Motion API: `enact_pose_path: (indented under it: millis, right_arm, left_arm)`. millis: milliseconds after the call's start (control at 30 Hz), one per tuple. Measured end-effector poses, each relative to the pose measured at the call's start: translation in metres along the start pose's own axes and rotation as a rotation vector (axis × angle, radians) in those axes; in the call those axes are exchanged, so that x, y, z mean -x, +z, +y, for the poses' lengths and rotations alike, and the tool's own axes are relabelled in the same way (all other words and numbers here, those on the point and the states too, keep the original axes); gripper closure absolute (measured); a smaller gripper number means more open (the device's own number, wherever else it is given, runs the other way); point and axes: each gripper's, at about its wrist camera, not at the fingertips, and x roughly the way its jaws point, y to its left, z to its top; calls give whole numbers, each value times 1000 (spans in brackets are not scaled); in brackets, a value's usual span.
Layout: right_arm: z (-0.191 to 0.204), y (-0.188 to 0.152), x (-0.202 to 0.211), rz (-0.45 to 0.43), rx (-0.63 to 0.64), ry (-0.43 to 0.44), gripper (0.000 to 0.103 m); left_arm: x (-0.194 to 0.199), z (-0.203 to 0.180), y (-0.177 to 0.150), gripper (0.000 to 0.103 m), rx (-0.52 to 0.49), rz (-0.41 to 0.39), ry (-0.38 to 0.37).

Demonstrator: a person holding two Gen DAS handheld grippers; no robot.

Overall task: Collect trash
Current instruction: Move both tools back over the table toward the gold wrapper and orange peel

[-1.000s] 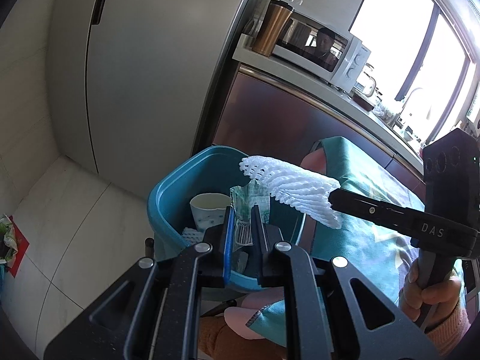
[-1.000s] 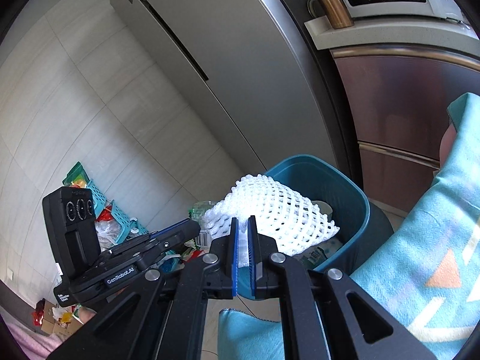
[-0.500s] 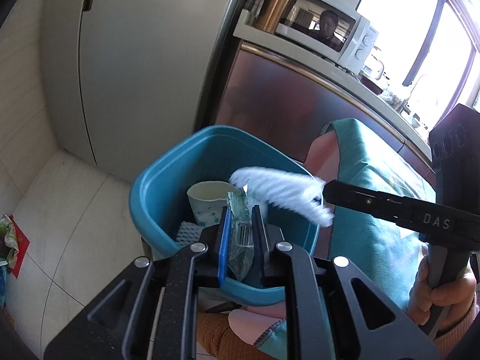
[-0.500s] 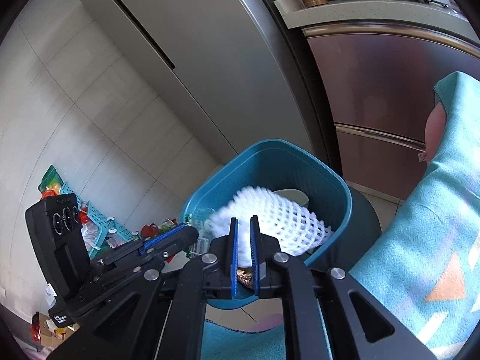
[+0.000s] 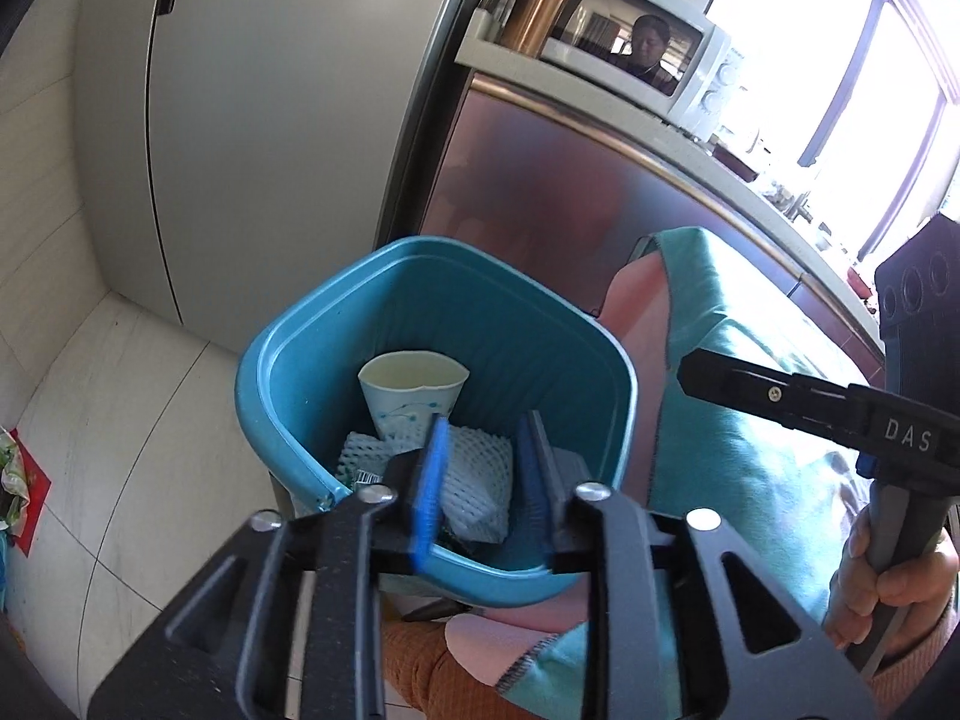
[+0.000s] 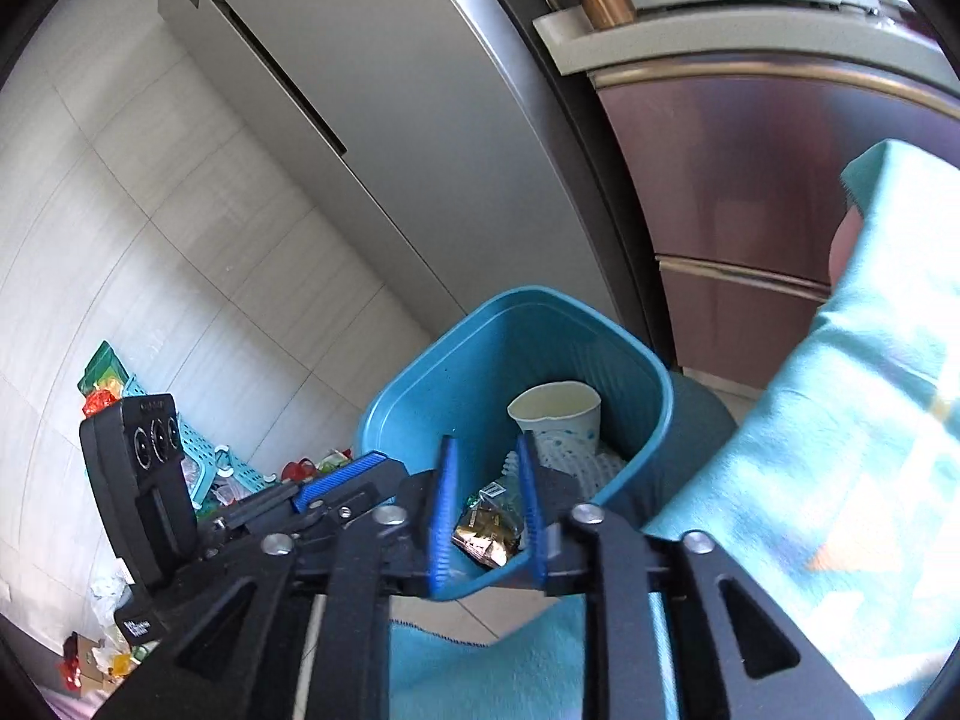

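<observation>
Trash lies in the blue bin (image 5: pixel 288 372), below and just ahead of both pairs of tongs. The left gripper (image 5: pixel 483 480) hangs over the bin's near rim with its jaws opening; nothing is clamped between the blue pads, and through the gap the white foam net (image 5: pixel 480 480) shows resting on the bin's contents. Beyond the left fingertips, deeper in the bin, a paper cup (image 5: pixel 414 396) stands roughly upright, its rim dented, leaning toward the far wall. A second bit of white netting (image 5: pixel 360 453) sits just left of the left finger, with a small printed wrapper edge beside it.

The right gripper (image 6: pixel 486 498) also hovers over the near rim, jaws opening and holding nothing. Between its pads, lower down in the bin, lie a gold foil wrapper (image 6: pixel 489 534) and a greenish packet (image 6: pixel 501 495). The foam net (image 6: pixel 576 462) lies just past the right finger's tip, and the paper cup (image 6: pixel 558 411) stands farther ahead and slightly right of it.

In the left view, the right tongs reach in from the right, tips just short of the bin's right rim, gripped by a hand (image 5: pixel 894 576). A teal cloth (image 6: pixel 810 480) lies beside the bin on the right.
</observation>
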Motion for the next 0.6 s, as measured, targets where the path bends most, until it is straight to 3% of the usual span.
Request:
enact_pose_path:
  millis: [167,267,600]
  right_arm:
    - [5,-9,34,-48,45,-13,72]
    - [2,-20,63,-91,66,-39,62]
    - [-41,-68,170,-252,-11,-219,56]
  left_arm:
    - [23,-24,-1,60,-66,-55,-25]
    - [36,-44,-3,46,-107,-95,-43]
    - [49,-142,-13,36,-292,-122,-201]
